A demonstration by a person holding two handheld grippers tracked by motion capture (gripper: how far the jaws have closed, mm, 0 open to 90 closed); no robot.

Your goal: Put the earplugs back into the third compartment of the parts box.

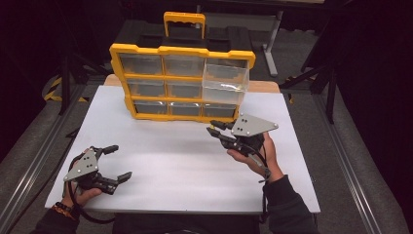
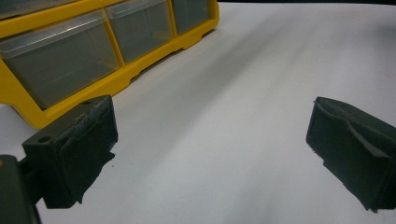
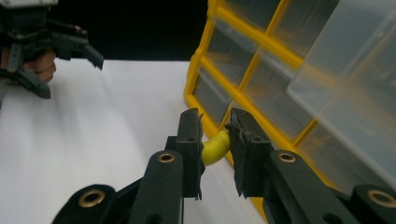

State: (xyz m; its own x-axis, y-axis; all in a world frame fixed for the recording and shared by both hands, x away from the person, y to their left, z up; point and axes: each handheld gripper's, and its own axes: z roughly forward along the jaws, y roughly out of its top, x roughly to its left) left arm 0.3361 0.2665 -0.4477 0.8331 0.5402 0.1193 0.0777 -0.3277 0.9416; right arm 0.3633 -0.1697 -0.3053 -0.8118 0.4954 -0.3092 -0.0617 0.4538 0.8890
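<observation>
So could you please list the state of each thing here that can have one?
Left gripper: open, holding nothing, over the table.
Right gripper: shut on a small yellow piece.
Top-right drawer of the yellow organizer: pulled out.
Other drawers: pushed in.

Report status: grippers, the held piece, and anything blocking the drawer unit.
Right gripper shut on small yellow piece. Left gripper open, empty, resting on table. Top-right drawer pulled out of yellow organizer. Path clear.

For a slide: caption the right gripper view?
Right claw shut on a small yellow piece, beside the yellow drawer organizer.
</observation>
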